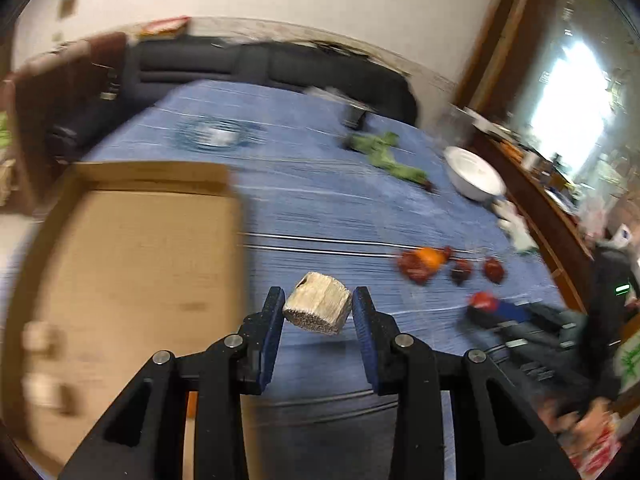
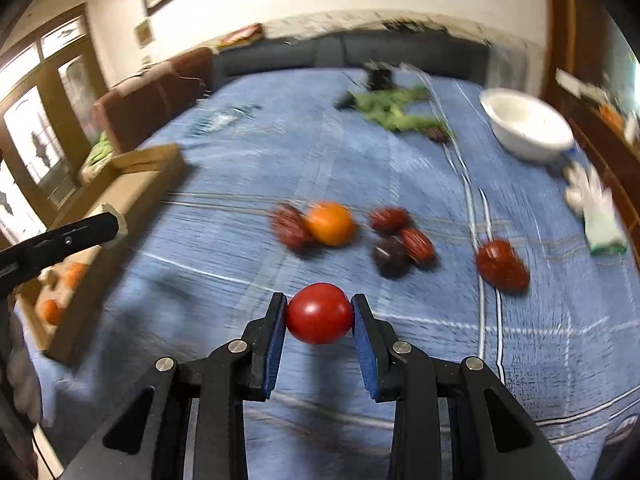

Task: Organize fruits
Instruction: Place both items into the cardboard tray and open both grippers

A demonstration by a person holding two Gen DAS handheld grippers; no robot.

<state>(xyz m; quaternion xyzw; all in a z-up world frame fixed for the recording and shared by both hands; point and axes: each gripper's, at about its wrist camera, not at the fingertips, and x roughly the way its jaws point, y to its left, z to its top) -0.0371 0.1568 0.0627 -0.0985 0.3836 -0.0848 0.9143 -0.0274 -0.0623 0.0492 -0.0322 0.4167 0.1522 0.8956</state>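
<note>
Tongs pinch both loads: left tongs a pale chunk, right tongs a tomato. I'd keep squeezing steadily until over the cardboard box.

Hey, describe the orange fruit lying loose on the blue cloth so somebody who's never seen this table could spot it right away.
Start from the blue cloth covering the table, with the cardboard box at its left edge. Right of the box, mid-cloth, lies a loose cluster of dark red fruits. The orange fruit sits at that cluster's left end, beside one of them: round, smooth and the only bright orange piece there.
</note>
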